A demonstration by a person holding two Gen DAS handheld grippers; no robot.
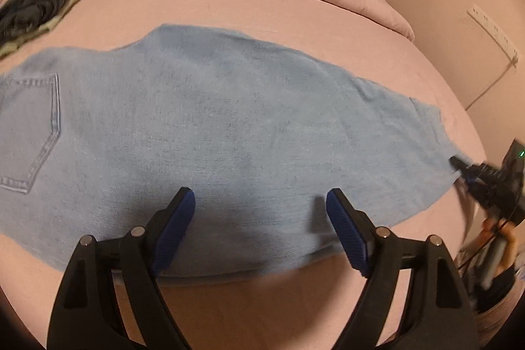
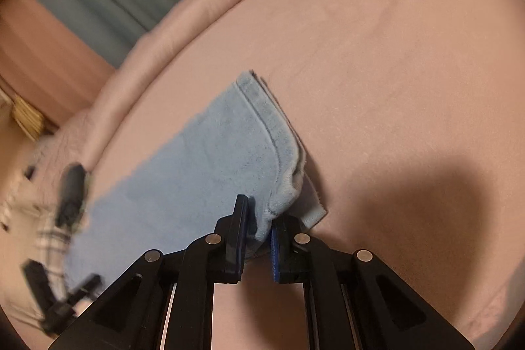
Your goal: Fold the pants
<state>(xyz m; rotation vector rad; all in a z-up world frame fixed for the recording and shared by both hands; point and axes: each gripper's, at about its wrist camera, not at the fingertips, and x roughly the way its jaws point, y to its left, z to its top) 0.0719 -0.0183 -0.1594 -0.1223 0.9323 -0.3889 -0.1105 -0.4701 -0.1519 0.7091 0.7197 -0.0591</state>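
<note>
bed (image 1: 295, 9): pink sheet, landmark for everything below; rolled pink duvet along its far edge.
pants (image 1: 210, 120): light blue denim, lying flat across the middle of the bed, legs stacked one on the other, seat end with back pocket (image 1: 29, 130) toward the left of the left wrist view, hem end toward the right.
pants handling: judged soft and limp but fairly heavy for cloth; denim has grip, unlikely to slip from ribbed pads; thick at seams and hem, so a double layer will resist a sharp crease. No fragility.
where to hold: hem corners and waistband corners, both layers together; pinch on the stitched hem, not the loose middle.
dark clothes pile (image 1: 36, 5): on the bed, far left corner, well apart from pants.
left gripper (image 1: 261, 209): jaws spread wide, holding nothing, hovering over the near long edge of pants around mid-leg.
right gripper (image 2: 257, 232): jaws nearly together, clamped on the near hem corner (image 2: 275, 205) of pants, at the bed's right side; both layers seem caught.
next move, judged: lift hem toward the waist end.
</note>
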